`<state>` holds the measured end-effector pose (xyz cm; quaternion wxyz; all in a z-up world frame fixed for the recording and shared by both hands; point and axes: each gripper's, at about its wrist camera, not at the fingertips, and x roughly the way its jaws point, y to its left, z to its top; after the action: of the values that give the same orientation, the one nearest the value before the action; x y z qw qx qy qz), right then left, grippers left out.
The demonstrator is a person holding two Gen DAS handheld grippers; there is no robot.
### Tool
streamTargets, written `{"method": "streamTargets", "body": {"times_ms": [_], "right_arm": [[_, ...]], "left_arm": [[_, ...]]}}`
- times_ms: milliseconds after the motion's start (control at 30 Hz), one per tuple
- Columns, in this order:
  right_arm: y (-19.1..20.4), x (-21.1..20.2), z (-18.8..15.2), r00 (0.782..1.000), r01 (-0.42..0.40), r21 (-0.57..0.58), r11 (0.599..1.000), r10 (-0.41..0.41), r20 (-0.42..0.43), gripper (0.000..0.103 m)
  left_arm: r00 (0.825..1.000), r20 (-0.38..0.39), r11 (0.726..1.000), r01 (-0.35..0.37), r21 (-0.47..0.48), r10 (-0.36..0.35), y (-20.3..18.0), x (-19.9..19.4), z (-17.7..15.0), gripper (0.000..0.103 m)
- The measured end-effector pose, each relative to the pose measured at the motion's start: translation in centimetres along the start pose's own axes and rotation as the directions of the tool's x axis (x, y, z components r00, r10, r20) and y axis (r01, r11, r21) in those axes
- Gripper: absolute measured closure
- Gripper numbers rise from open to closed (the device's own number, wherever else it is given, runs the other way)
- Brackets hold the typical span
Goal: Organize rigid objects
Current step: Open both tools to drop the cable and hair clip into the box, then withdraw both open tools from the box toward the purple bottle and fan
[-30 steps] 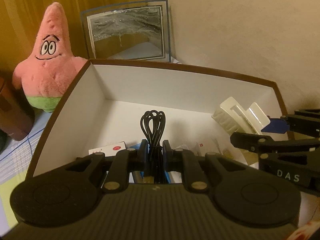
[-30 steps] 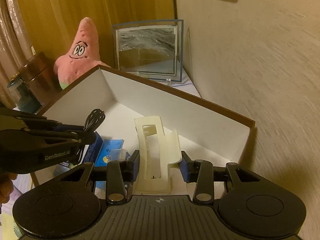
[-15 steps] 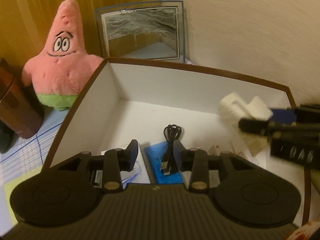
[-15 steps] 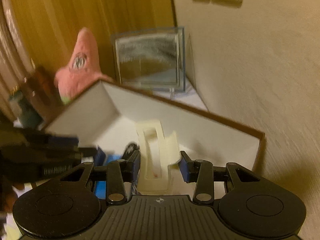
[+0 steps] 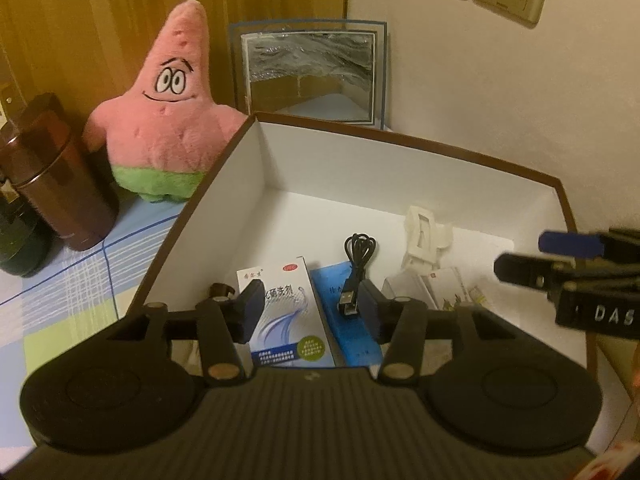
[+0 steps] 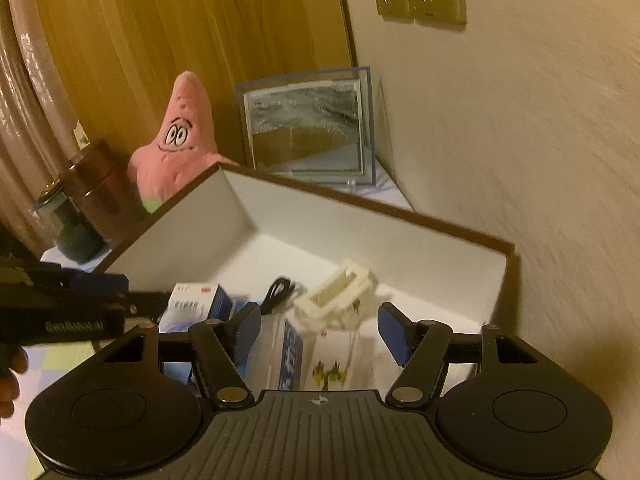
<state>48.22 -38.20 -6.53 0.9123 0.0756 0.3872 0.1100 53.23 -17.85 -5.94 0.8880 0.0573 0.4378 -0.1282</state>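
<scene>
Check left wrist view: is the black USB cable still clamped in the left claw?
No. The black USB cable lies loose inside the white box, on a blue packet, and the opening left claw has nothing between its pads.

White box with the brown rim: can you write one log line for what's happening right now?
left gripper: opening, empty | right gripper: opening, empty | black USB cable, cream plastic clip: inside white brown-rimmed cardboard box

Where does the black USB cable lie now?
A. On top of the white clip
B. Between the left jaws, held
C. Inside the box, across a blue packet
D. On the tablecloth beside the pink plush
C: the cable lies loose inside the box, its plug on the blue packet.
</scene>
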Motion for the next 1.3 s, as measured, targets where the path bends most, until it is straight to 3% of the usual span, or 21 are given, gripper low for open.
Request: {"method": "streamTargets", "body": {"times_ms": [500, 667, 833, 1300], "right_arm": [[1.4, -5.2, -1.8, 0.999, -0.013, 0.022, 1.000, 0.012, 0.042, 0.035], [2.4, -7.5, -2.5, 0.998, -0.021, 0.022, 1.000, 0.019, 0.062, 0.035], [3.3, -9.7, -3.5, 0.996, -0.025, 0.019, 0.999, 0.024, 0.084, 0.035], [6.5, -13.4, -7.1, 0.996, -0.057, -0.021, 0.998, 0.058, 0.068, 0.035]], "left_arm": [[0.997, 0.078, 0.999, -0.018, -0.034, 0.021, -0.2, -5.8, -2.2, 0.047], [0.994, 0.105, 0.998, -0.035, -0.046, 0.039, -0.4, -8.1, -3.6, 0.033], [0.991, 0.127, 0.998, -0.044, -0.054, 0.050, -0.3, -10.6, -5.2, 0.028], [0.989, 0.138, 0.996, -0.049, -0.076, 0.060, 1.5, -16.2, -10.7, 0.028]]}}
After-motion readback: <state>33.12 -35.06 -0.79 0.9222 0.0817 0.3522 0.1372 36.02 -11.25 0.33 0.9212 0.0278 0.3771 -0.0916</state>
